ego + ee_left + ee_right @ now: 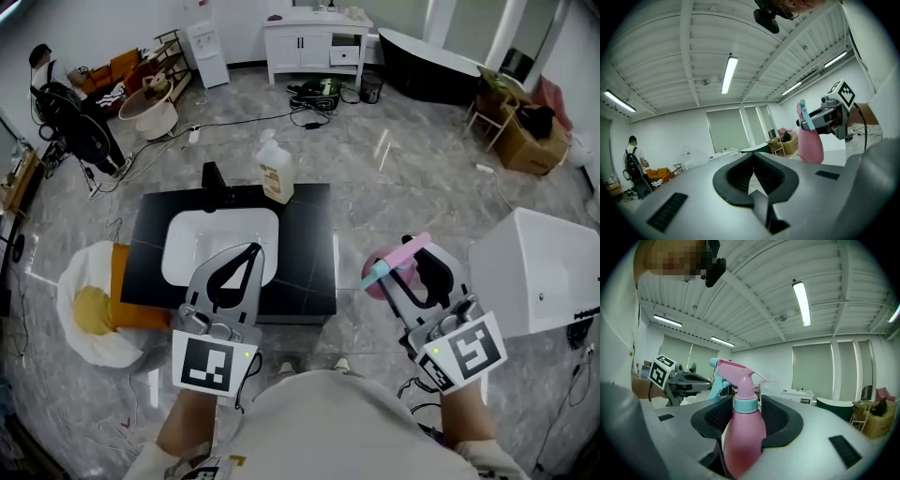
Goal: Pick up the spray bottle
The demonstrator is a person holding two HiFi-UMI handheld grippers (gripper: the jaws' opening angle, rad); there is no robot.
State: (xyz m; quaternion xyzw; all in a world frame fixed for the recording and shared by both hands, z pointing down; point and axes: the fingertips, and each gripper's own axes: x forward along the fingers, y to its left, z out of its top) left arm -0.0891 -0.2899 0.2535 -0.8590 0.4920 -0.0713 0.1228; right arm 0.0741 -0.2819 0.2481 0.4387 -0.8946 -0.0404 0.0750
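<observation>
As it points level, the right gripper [746, 409] clamps the spray bottle [742, 439].

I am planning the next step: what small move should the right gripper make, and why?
Probably hold steady: the right gripper is shut on the pink plastic spray bottle with a blue collar, upright and lifted, so the pickup looks done.

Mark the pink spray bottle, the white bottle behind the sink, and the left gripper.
spray bottle [743, 437]: right gripper view, pink body.
white bottle [277, 178]: head view, its body.
left gripper [251, 251]: head view, between fingertips.
</observation>
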